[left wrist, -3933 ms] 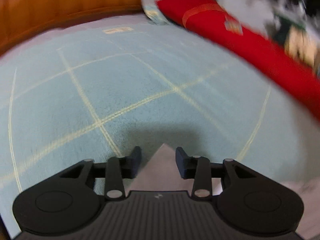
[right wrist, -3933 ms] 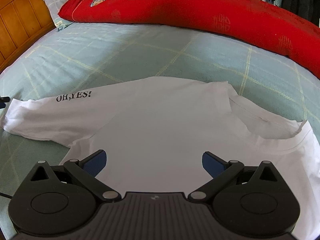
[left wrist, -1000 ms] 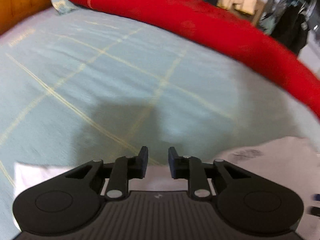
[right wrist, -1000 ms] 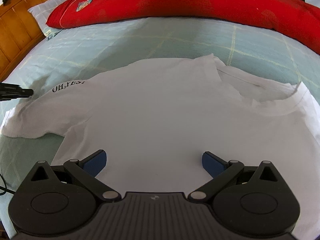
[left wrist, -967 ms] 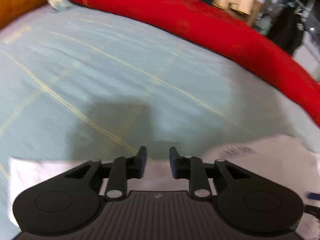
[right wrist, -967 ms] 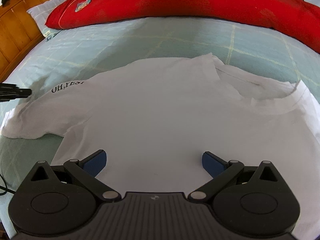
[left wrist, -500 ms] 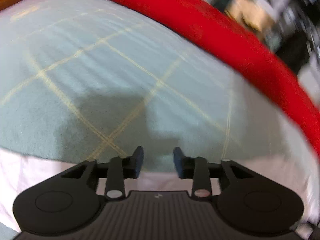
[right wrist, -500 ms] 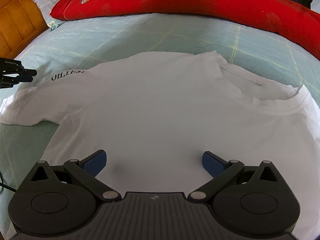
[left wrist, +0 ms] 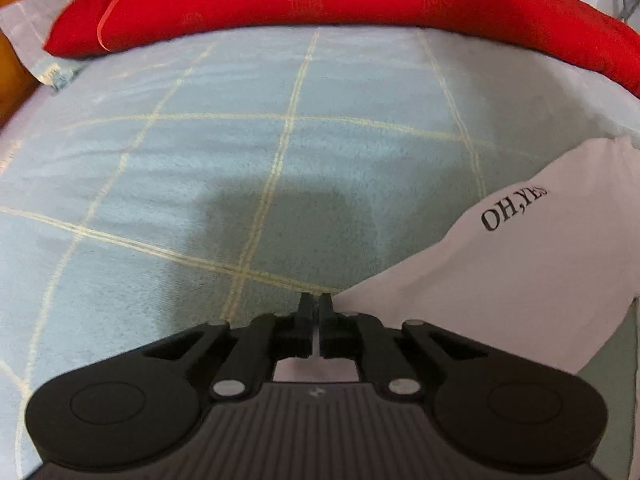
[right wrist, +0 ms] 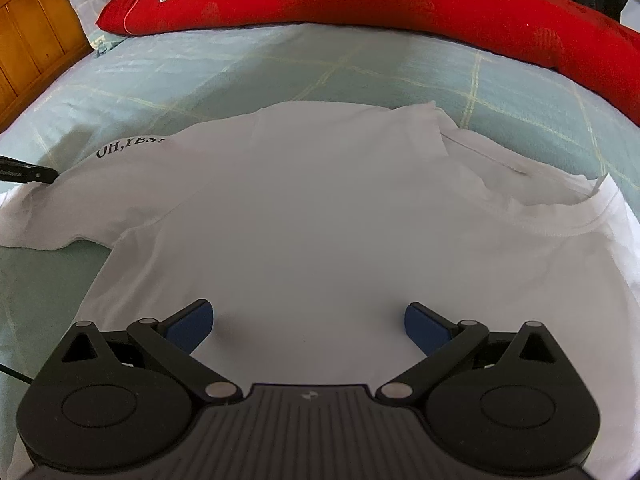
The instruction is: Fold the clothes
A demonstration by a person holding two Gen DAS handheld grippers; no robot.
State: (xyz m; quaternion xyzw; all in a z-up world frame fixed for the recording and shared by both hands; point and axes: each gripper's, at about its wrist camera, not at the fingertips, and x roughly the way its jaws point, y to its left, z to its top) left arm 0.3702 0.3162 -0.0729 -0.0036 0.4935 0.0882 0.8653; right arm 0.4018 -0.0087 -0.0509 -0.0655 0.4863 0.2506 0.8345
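Note:
A white T-shirt (right wrist: 320,208) lies spread on the pale blue checked blanket (right wrist: 200,72), with "OH,YES!" printed on its left sleeve (left wrist: 520,272). My left gripper (left wrist: 317,304) sits at that sleeve's end with its jaws together, and a thin strip of white cloth shows between the fingers. Its dark tip (right wrist: 28,174) also shows in the right wrist view at the sleeve's edge. My right gripper (right wrist: 308,324) hangs open over the shirt's body, and its blue pads (right wrist: 188,324) hold nothing. The collar (right wrist: 560,216) lies to the right.
A long red bolster (right wrist: 360,4) runs across the far side of the bed. A pale pillow (right wrist: 86,0) and the wooden headboard (right wrist: 28,40) stand at the far left. Bare blanket (left wrist: 240,160) stretches beyond the sleeve. Hanging clothes show dimly at the far right.
The left gripper's jaws, slightly apart before, have closed at the sleeve's edge, and its view has rolled so the printed sleeve lies at the right. The right gripper has stayed open.

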